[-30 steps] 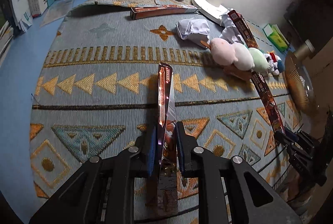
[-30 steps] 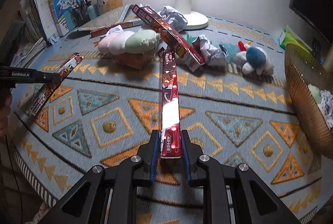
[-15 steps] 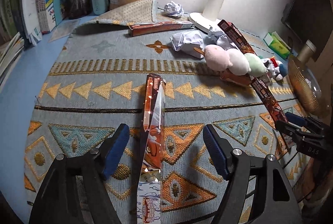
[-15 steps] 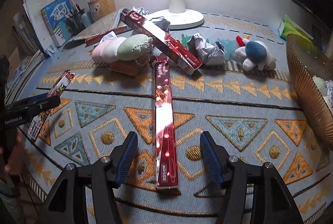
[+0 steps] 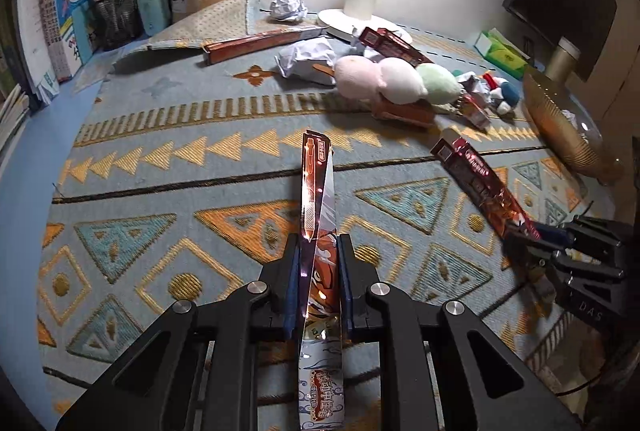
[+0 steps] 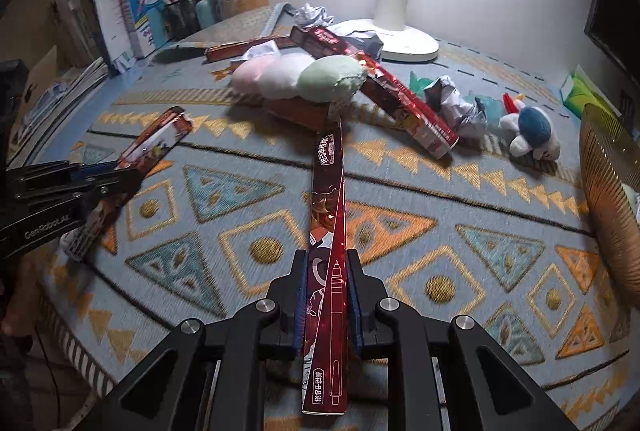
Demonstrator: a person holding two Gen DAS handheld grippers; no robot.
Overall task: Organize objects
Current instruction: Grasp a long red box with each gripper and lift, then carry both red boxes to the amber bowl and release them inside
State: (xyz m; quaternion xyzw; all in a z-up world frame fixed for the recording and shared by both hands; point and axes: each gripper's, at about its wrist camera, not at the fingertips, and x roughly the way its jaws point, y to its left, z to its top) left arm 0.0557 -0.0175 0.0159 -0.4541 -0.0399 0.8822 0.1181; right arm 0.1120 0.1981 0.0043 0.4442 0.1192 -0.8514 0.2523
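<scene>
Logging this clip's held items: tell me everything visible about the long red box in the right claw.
The long, slim red glossy cardboard pen box bears a pen drawing and white characters. It is edge-up, its near part clamped in the shut right claw, which has just been closing. Its far end points at the three-ball plush toy; contact there is unclear.

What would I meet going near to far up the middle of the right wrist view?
Right gripper shut on a red pen box → three-ball plush → white lamp base.
</scene>
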